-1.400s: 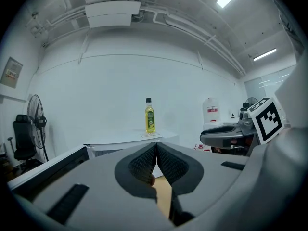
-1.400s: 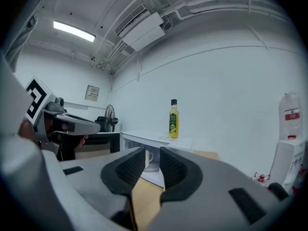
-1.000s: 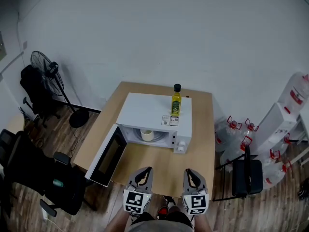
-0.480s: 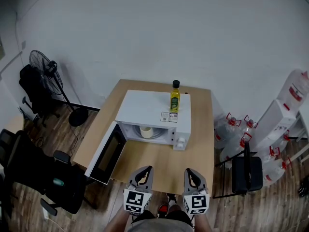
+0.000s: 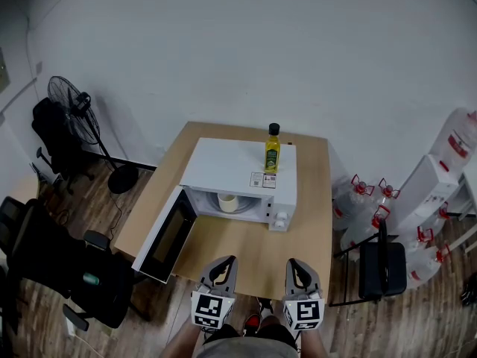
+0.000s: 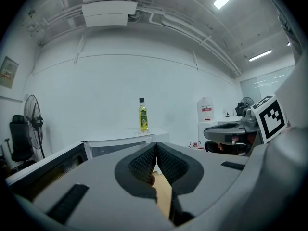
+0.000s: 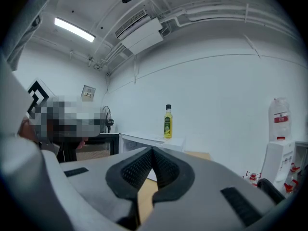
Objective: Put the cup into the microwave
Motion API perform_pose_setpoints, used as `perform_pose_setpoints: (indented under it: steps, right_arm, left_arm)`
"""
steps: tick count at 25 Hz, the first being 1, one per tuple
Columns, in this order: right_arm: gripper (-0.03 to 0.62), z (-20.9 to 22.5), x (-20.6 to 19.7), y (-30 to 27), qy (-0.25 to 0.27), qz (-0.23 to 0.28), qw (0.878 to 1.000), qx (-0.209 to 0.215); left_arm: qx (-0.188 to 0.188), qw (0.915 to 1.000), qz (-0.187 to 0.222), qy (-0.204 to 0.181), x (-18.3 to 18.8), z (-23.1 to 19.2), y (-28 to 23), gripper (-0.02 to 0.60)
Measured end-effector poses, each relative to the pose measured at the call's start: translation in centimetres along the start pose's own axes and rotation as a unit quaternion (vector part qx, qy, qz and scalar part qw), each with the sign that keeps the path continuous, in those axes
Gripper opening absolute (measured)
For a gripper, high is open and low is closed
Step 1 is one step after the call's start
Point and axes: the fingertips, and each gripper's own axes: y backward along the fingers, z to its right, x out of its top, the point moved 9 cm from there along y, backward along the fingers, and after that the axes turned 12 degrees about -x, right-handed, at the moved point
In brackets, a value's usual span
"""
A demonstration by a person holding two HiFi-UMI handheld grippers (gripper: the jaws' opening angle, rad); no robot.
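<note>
Nearest, left gripper (image 6: 156, 150): a grey two-jaw claw with ribbed dark pads pressed together. Nothing is between them, and it is held low in front of the person.
Right gripper (image 7: 153, 153): the matching grey claw, its jaws likewise closed on nothing. It sits level with the left one and near it, both short of the table's near edge.
Table (image 5: 238, 250): a light wooden rectangular top, with a bare strip between the grippers and the oven.
Door (image 5: 168, 236): the dark-windowed, white-framed microwave door, swung fully out to the left and overhanging the table's left edge.
Cup (image 5: 228, 202): a pale cream, plain round cup, upright inside the open cavity, left of centre on what looks like the turntable. It is too small to tell whether it has a handle.
Microwave (image 5: 238, 166): a white box oven with its knobs at the right front. With the cup inside and both claws empty, the placing looks done.
Next move: most likely closing the door, which calls for the left gripper to reach round the door's outer face and push it shut.
Bottle (image 5: 273, 150): a yellow-green oil bottle with a black cap, standing upright on the oven's top towards its back right.
</note>
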Motion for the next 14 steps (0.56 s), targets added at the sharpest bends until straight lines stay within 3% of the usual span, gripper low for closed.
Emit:
perform_pose_setpoints:
  steps: [14]
  right_arm:
    - [0.018,0.5,-0.35,-0.02,-0.005,0.0,1.0,-0.001]
  left_arm:
    - [-0.001,1.0,-0.003,0.0,-0.17,0.19,-0.38,0.025]
